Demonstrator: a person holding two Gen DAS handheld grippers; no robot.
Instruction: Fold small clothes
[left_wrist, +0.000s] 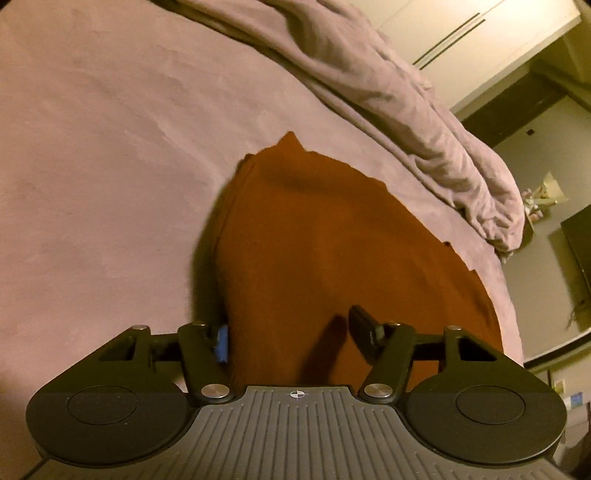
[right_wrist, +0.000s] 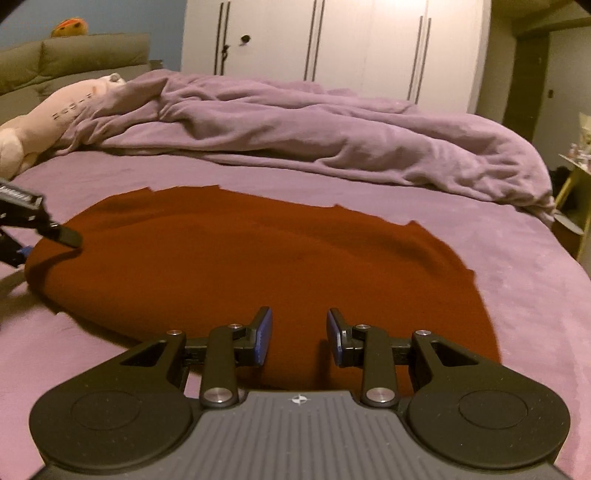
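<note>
In your left wrist view, your left gripper (left_wrist: 291, 334) stands with its jaws apart over the near end of the rust-brown garment (left_wrist: 332, 251). The cloth runs forward from between the fingers, one pad at its left edge, the other above its surface; whether either pad touches the cloth, you cannot tell. The garment lies on the mauve bedsheet (left_wrist: 92, 166), and beyond it to the right is a rumpled blanket (left_wrist: 406, 110).

In your right wrist view, your right gripper (right_wrist: 299, 334) has its jaws narrowly apart, with the garment's (right_wrist: 258, 251) near edge directly below and ahead of them and nothing clamped. The left gripper (right_wrist: 55, 236) sits at the cloth's far left corner. Further ahead lie the blanket (right_wrist: 314, 136), a plush toy (right_wrist: 55, 110) to the left, and a white wardrobe (right_wrist: 332, 44).
</note>
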